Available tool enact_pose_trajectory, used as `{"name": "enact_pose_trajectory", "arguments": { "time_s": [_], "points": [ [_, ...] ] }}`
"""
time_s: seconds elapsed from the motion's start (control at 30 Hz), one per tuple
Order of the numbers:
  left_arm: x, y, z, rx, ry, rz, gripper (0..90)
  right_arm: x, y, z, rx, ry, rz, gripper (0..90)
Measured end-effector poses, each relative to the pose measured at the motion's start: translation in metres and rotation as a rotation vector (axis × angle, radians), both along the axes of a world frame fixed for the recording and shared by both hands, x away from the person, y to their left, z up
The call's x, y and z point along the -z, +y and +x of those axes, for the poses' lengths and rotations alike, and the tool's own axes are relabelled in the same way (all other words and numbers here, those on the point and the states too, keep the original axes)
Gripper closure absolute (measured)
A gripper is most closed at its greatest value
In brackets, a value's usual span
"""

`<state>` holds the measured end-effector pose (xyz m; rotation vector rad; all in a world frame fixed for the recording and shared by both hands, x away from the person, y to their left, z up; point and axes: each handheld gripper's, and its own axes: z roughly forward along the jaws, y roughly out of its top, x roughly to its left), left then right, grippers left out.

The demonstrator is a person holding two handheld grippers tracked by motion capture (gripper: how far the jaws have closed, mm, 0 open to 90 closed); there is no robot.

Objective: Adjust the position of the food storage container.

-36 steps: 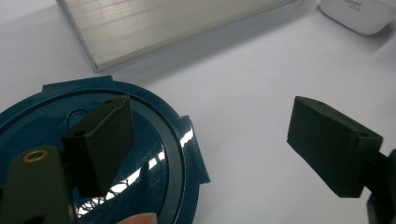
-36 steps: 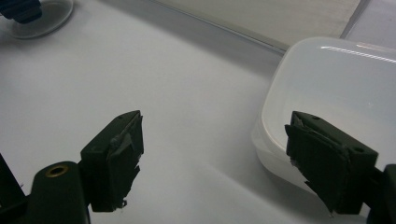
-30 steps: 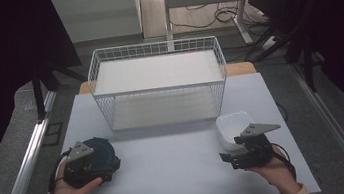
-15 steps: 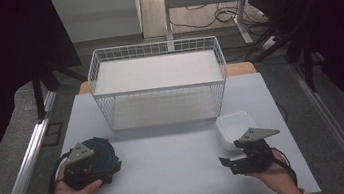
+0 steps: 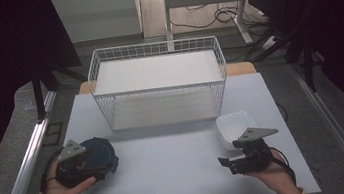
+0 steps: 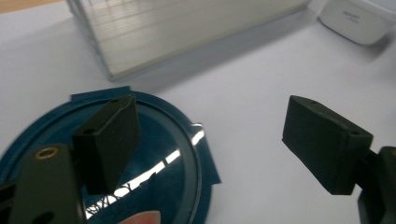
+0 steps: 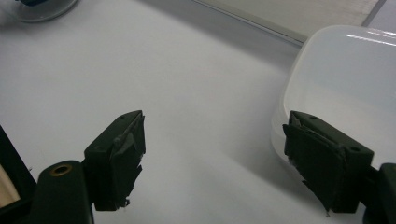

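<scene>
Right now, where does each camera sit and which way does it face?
High view: above the near edge, looking forward and down on the table, wire rack, both hands and grippers.
Left gripper view: rides the left gripper, open jaws over the blue dish; a fingertip shows.
Right gripper view: rides the right gripper, open jaws beside the white container.
Shared: the gripper views both show the white container and the rack's base.

Your two hand-held grippers

Left gripper (image 5: 79, 164) and right gripper (image 5: 248, 156): black bodies, grey three-cornered top plates, blocky black jaws, brass-ringed holes, trailing black cables.
</scene>
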<state>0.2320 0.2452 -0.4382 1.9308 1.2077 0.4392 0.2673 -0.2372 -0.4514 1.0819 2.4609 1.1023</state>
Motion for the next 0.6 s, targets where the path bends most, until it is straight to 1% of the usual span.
{"name": "enact_pose_trajectory", "arguments": {
  "time_s": [0.1, 0.17, 0.27, 0.3, 0.47, 0.5, 0.53, 0.6],
  "points": [
    [-0.002, 0.004, 0.002, -0.01, -0.001, 0.008, 20.0, 0.001, 0.0, 0.0, -0.003, -0.002, -0.004, 20.6],
    [-0.003, 0.009, 0.005, -0.021, 0.006, 0.021, 20.9, 0.001, -0.001, 0.0, -0.005, -0.004, -0.002, 20.7],
    [-0.003, 0.013, 0.007, -0.033, 0.016, 0.024, 22.0, 0.001, -0.002, 0.0, -0.004, -0.002, 0.0, 20.8],
    [-0.003, 0.018, 0.008, -0.043, 0.019, 0.035, 22.5, 0.001, -0.002, -0.001, -0.006, -0.003, -0.001, 20.9],
    [-0.003, 0.03, 0.009, -0.054, 0.031, 0.048, 24.2, 0.001, -0.002, 0.0, -0.003, -0.002, 0.001, 20.9],
    [-0.003, 0.033, 0.009, -0.058, 0.035, 0.048, 26.4, 0.001, -0.002, 0.001, -0.001, 0.0, 0.0, 20.9],
    [-0.003, 0.036, 0.01, -0.061, 0.04, 0.053, 26.4, 0.001, -0.002, 0.001, -0.001, 0.0, 0.0, 20.9],
    [-0.005, 0.049, 0.013, -0.077, 0.049, 0.066, 31.2, 0.002, -0.003, 0.002, 0.002, 0.005, 0.001, 20.9]
  ]
}}
